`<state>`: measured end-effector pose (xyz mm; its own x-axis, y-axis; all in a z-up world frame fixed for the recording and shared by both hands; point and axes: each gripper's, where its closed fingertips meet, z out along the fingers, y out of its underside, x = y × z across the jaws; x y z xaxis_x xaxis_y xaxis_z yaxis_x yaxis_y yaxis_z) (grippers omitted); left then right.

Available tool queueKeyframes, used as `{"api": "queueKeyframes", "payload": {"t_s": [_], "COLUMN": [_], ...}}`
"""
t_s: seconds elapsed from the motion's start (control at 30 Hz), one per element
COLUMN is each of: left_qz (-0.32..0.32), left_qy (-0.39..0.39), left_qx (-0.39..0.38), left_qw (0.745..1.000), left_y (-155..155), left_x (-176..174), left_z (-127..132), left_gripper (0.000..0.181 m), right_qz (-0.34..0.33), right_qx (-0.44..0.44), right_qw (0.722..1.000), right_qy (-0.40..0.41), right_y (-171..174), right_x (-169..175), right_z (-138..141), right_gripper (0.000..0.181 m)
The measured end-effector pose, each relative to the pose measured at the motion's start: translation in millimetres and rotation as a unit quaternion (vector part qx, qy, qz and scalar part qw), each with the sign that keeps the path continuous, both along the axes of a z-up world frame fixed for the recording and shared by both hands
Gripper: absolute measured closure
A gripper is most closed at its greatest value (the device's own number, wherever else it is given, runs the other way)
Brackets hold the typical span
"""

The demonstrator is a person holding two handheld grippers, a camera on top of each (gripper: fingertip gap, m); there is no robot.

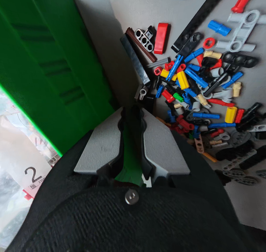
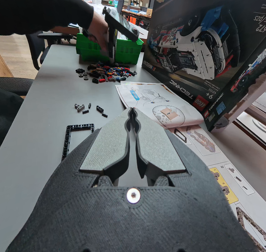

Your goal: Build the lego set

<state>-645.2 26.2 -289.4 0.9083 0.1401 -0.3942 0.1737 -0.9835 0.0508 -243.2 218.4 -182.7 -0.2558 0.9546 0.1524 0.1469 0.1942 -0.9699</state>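
Left gripper [image 1: 132,112] dips at edge of heap of small coloured plastic pins and connectors [image 1: 198,89], just beside green plastic bin [image 1: 43,57] at ten o'clock; fingers narrowly apart, whether pinching piece cannot tell. Likely sorting for next part.

Right gripper [image 2: 132,109] hovers idle, fingers pressed together, empty. Black rectangular beam frame [image 2: 72,135] at nine o'clock, paper instruction booklet [image 2: 151,101] at two o'clock.

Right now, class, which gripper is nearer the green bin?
Left. The left gripper hangs right in front of the green bin, above the loose parts pile; the right gripper is far back, beside the instruction booklet.
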Motion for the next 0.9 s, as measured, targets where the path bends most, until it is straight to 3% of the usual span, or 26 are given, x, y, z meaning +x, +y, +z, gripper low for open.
{"api": "queueKeyframes", "payload": {"t_s": [0.13, 0.67, 0.9], "left_qz": [0.009, -0.004, 0.015], "left_qy": [-0.008, -0.016, -0.036], "left_qx": [-0.008, -0.029, -0.042], "left_qw": [1.0, 0.999, 0.998], "left_y": [-2.1, -2.8, -5.7], "left_x": [-1.3, 4.2, 10.2], "left_z": [-3.0, 3.3, -0.2], "left_gripper": [0.172, 0.146, 0.151], "right_qz": [0.001, 0.005, 0.006], "right_qx": [0.0, 0.0, 0.001], "right_qw": [1.0, 1.0, 1.0], "right_qy": [0.005, 0.007, 0.008], "right_y": [-1.0, -3.8, -4.8], "right_x": [1.0, 1.0, 1.4], "right_z": [2.5, 3.8, 4.8], "right_gripper": [0.181, 0.181, 0.181]}}
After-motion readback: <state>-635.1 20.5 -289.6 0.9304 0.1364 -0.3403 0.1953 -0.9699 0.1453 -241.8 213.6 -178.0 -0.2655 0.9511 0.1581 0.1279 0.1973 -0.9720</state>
